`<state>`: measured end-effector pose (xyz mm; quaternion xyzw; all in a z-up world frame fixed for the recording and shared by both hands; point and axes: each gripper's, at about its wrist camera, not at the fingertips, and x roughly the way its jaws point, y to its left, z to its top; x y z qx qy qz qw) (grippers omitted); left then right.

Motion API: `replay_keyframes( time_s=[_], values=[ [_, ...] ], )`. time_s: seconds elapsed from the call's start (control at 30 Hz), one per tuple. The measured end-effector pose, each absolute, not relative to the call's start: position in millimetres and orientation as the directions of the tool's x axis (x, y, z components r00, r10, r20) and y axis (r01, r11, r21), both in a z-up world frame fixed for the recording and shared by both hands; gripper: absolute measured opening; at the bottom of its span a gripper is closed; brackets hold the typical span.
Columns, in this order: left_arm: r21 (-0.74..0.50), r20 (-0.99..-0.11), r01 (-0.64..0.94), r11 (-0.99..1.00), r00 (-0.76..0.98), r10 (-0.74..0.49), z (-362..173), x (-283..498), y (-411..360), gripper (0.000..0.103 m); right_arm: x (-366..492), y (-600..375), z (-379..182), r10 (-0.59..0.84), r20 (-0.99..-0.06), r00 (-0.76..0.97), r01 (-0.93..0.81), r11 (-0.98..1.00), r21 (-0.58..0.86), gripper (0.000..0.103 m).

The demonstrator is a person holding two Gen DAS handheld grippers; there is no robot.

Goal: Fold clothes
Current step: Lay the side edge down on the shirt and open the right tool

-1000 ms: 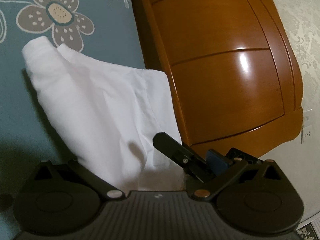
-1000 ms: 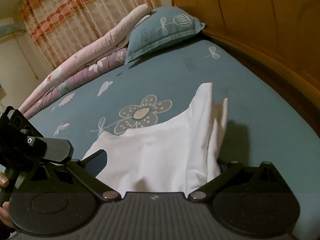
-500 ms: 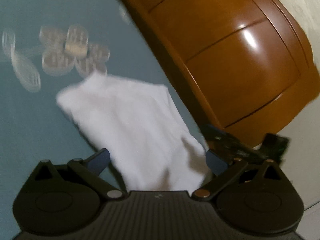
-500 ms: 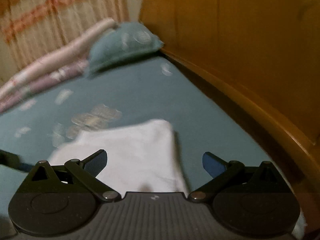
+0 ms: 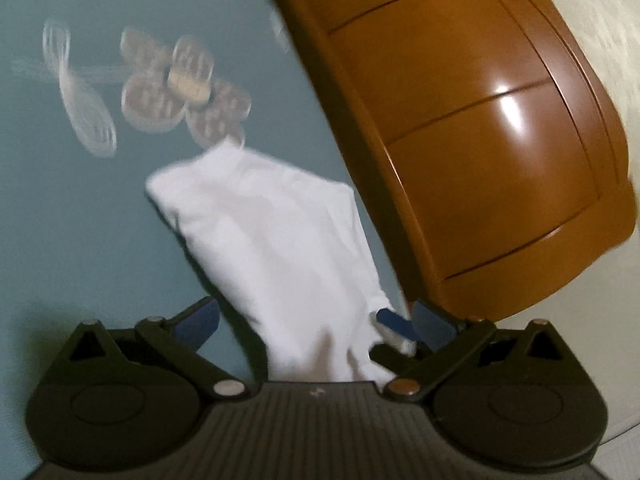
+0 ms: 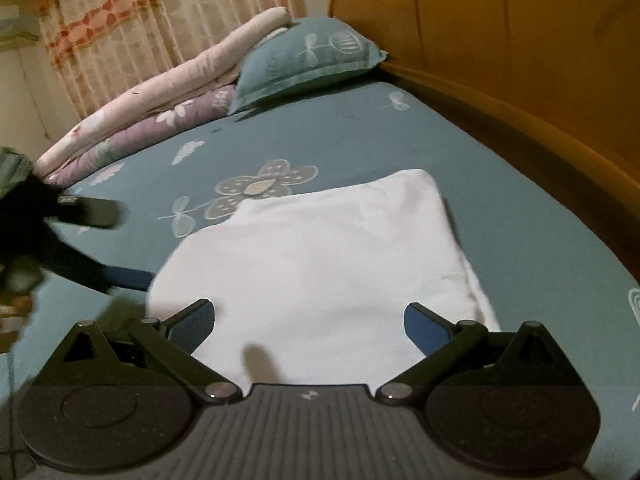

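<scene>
A white garment (image 6: 328,252) lies folded in a flat rectangle on the blue flowered bed sheet (image 6: 360,132). My right gripper (image 6: 310,326) is open over its near edge, one finger on each side, holding nothing. The left gripper (image 6: 108,244) shows blurred at the cloth's left edge, its fingers apart. In the left wrist view the same garment (image 5: 276,248) runs away from my open left gripper (image 5: 316,320). A blue fingertip (image 5: 394,322) of the right gripper rests by the cloth's near right corner.
A wooden headboard (image 5: 480,140) rises along the right side of the bed. A blue pillow (image 6: 312,56) and rolled quilts (image 6: 160,112) lie at the far end, before a patterned curtain (image 6: 140,20). Bare sheet surrounds the garment.
The garment, raised and draped against both grippers a second ago, now lies flat and folded on the sheet. Both grippers have drawn back from it and stand open.
</scene>
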<state>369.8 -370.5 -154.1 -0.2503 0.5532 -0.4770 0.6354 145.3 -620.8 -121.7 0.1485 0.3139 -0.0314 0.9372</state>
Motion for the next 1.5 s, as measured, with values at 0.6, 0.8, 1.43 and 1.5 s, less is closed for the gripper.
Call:
replay_keyframes(
  time_s=[0.6,0.8,1.43,1.5],
  values=[
    [-0.641,-0.396,0.65,0.408,0.176,-0.902,-68,379,-379,0.102,132,-617,-145,-0.094,-0.669,0.737,0.236,0.964,0.124,0.103],
    [-0.534,-0.576,0.767,0.356,-0.022,-0.817,-107,333,-440,0.102,131,-604,-125,-0.12,-0.654,0.747,0.218,0.973,0.07,0.103],
    [-0.044,-0.706,0.836,0.547,0.361,-0.609,-120,307,-351,0.102,181,-591,-110,-0.071,-0.603,0.795,0.157,0.983,0.092,0.103],
    [-0.081,-0.719,0.819,0.569,0.347,-0.603,-122,307,-336,0.102,198,-598,-119,-0.073,-0.637,0.767,0.156,0.985,0.075,0.103]
  ],
)
